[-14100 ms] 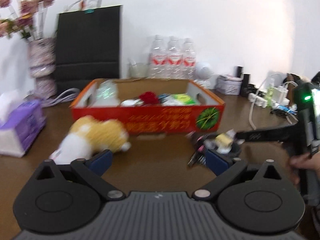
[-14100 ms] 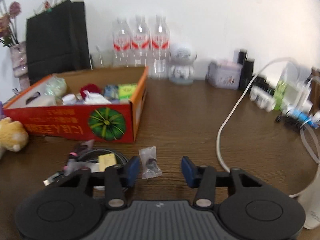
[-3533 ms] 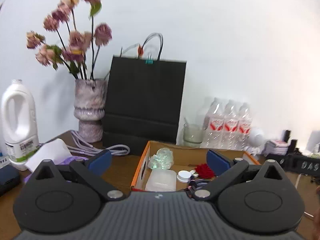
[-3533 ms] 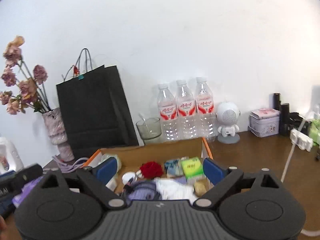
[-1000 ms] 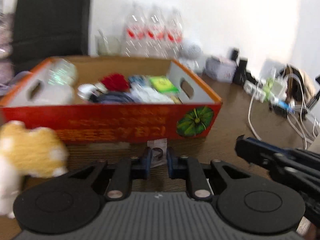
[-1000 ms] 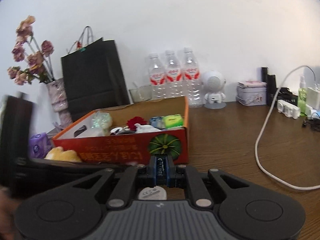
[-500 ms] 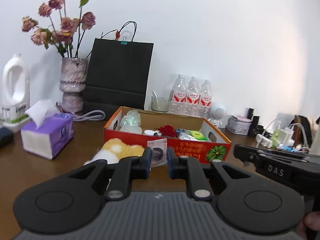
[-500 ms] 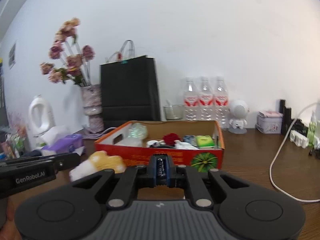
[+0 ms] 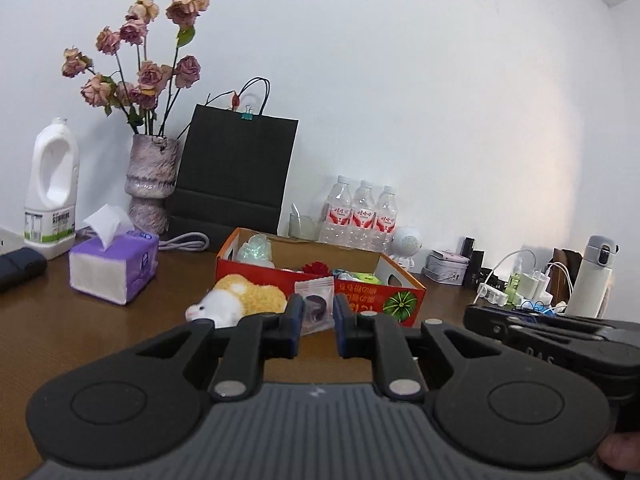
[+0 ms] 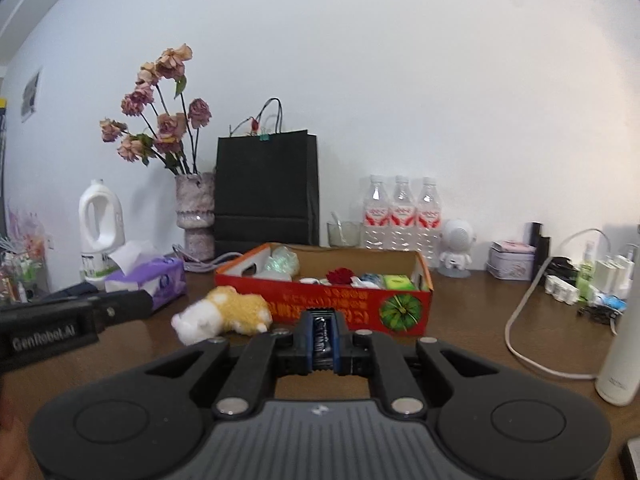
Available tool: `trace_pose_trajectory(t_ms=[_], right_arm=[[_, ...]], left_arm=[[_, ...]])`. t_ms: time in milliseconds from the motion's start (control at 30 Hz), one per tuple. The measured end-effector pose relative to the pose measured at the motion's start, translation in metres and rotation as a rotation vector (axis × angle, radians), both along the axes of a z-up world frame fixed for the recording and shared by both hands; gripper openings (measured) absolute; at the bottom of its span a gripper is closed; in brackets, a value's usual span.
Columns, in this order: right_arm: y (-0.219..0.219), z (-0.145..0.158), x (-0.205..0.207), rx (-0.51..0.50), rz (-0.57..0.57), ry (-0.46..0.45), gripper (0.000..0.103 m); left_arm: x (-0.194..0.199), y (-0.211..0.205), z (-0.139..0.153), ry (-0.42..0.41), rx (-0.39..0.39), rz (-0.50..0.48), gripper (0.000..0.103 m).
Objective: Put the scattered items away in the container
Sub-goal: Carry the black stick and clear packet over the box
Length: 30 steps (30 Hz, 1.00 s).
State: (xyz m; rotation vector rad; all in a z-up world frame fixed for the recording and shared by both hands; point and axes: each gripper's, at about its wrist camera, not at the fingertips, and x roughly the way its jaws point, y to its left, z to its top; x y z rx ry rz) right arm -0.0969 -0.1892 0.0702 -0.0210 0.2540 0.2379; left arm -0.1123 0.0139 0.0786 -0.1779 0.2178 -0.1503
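Low in the centre of the left wrist view, the left gripper (image 9: 316,314) pinches a small clear plastic bag (image 9: 315,303) with a dark piece inside; the bag stands up between the blue pads. In the right wrist view the right gripper (image 10: 323,334) is clamped on a small dark cylinder like a battery (image 10: 322,335), low in the centre of the frame.

Beyond both grippers, mid-frame, sits the red cardboard box (image 9: 384,298), open-topped, with a red flower, a green packet and a crinkled clear wrapper inside. A yellow-and-white plush toy (image 9: 236,300) lies on the table just left of the box's front, touching or nearly touching it. Left of that stands a purple tissue box (image 9: 114,266); behind it are a white jug (image 9: 50,196), a vase of dried roses (image 9: 150,186) and a black paper bag (image 9: 236,174). Three water bottles (image 9: 362,216) and a small white robot figure (image 9: 406,246) stand behind the box. At the right edge are chargers, cables and a white flask (image 9: 590,276).

Half a second ago the box and toy looked closer in both views; now both grippers have drawn back and slightly up, grips unchanged.

The surface is a dark brown wooden table (image 9: 80,320) against a plain white wall.
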Motion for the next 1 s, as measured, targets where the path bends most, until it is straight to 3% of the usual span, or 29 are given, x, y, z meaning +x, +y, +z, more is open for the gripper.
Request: trace_pose_trajectory(t_ms=[333,533,733,867,933,1000], right_arm=[[-0.013,-0.004,-0.013,0.034,-0.024,-0.124,0.008],[-0.023,0.016,0.039,0.075,-0.001,-0.129,0.008],[-0.04,0.041,0.102,0.14,-0.015,-0.148,0.008],[-0.051,0.05,0.153,0.135,-0.008,-0.075,0.008],[-0.056,0.059,0.188,0.147,0.037,0.005,0.008],[-0.06,0.067,0.229,0.166,0.073,0.101,0.008]], left_arm=[[0.0,-0.016,-0.001,-0.076,0.072,0.0,0.017],[0.052,-0.023,0.027,-0.151,0.12,-0.023,0.017],[0.115,-0.011,0.053,-0.179,0.047,-0.023,0.017],[0.165,-0.009,0.054,-0.102,0.08,-0.035,0.017],[0.204,-0.003,0.058,0.005,0.045,-0.089,0.017],[0.251,0.004,0.058,0.168,-0.017,-0.143,0.017]])
